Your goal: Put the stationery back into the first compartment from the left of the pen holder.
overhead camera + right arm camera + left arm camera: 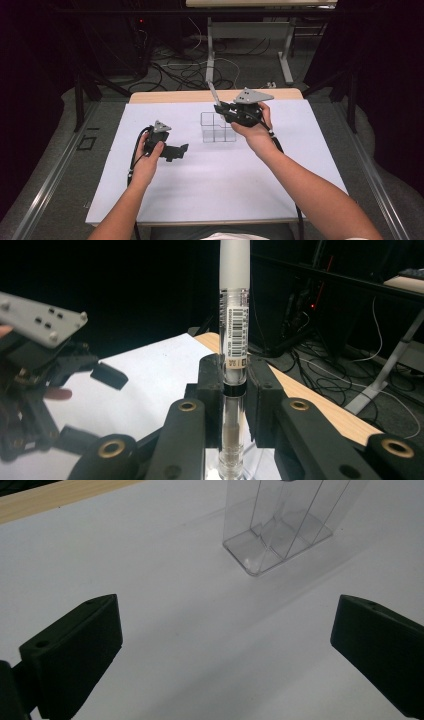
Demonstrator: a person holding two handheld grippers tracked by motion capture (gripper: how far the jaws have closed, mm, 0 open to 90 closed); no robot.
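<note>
Nearest the high camera, the person's forearms came in from 6 o'clock over the white table point(210, 190). On it, a clear plastic organizer point(218, 127) stood upright toward 12 o'clock from center, divided into compartments that looked empty in the left gripper view point(280, 530). The right gripper point(226, 111) hovered just beside the organizer's 1 o'clock corner, hand wrapped round the body, grey plate on top, wrist tilted so the jaws pointed toward 10 o'clock. Its jaws were clamped on a clear tube with a frosted white cap point(234, 340), held near upright and gripped about the black band below the barcode label; in the high view the tube point(214, 94) stuck up and leaned slightly toward 11 o'clock. The left gripper point(181, 150) sat low over the table at about 8 o'clock from the organizer, jaws wide apart and holding nothing, aimed at the organizer. Risks, as I judged them: the tube's lean could catch a divider or the rim on the way down and tip the light organizer, since nothing was bracing it. The grip was narrow on a smooth round body, so the tube could pivot or slip. The lower end was hidden behind the jaws, so alignment with a compartment couldn't be confirmed.
</note>
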